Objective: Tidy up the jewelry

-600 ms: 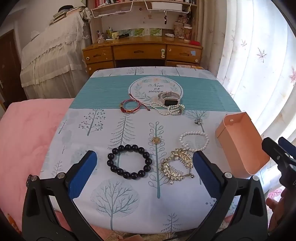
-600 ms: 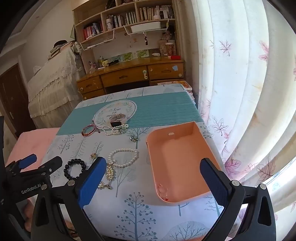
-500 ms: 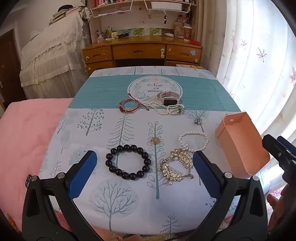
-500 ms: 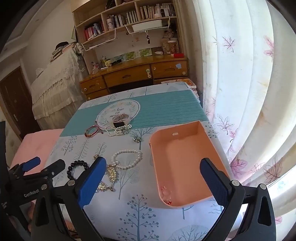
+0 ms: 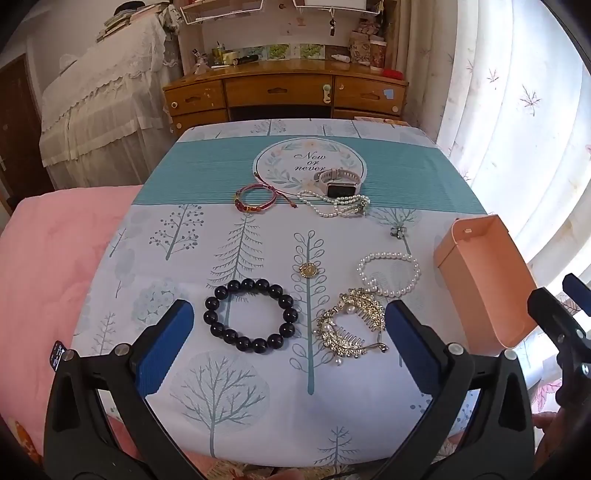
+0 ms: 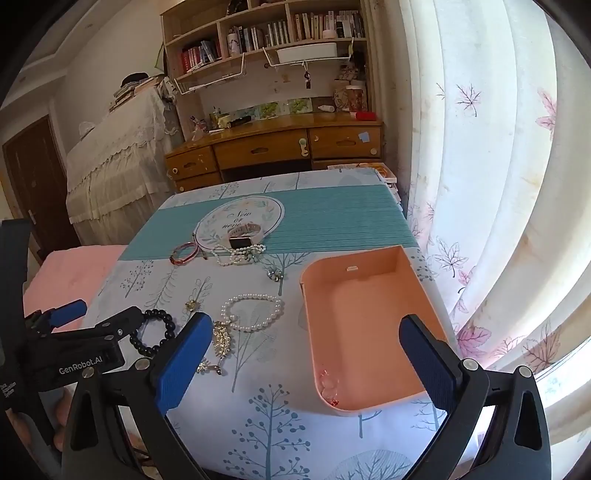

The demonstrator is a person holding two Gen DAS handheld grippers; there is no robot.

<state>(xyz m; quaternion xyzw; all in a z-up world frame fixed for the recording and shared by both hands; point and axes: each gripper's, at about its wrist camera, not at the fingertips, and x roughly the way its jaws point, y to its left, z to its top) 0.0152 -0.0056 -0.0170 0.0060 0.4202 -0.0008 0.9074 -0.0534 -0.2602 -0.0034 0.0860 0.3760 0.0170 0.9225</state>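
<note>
Jewelry lies on a tree-print tablecloth: a black bead bracelet (image 5: 250, 314), a gold hair comb (image 5: 351, 325), a white pearl bracelet (image 5: 388, 274), a small gold pendant (image 5: 308, 270), a small brooch (image 5: 398, 232), a red cord bracelet (image 5: 255, 197), a pearl necklace (image 5: 336, 204) and a pink watch (image 5: 338, 182). A peach tray (image 6: 369, 325) stands at the right with a small pink item (image 6: 328, 387) in its near corner. My left gripper (image 5: 288, 339) is open just before the black bracelet and comb. My right gripper (image 6: 306, 362) is open above the tray's near end.
A wooden desk (image 5: 288, 92) stands beyond the table's far edge. A white leaf-print curtain (image 6: 480, 184) hangs close on the right. A pink blanket (image 5: 55, 258) lies on the left. A bookshelf (image 6: 266, 33) hangs above the desk.
Both grippers have shifted slightly; the right view has drawn back and up a little. No jewelry has moved.
</note>
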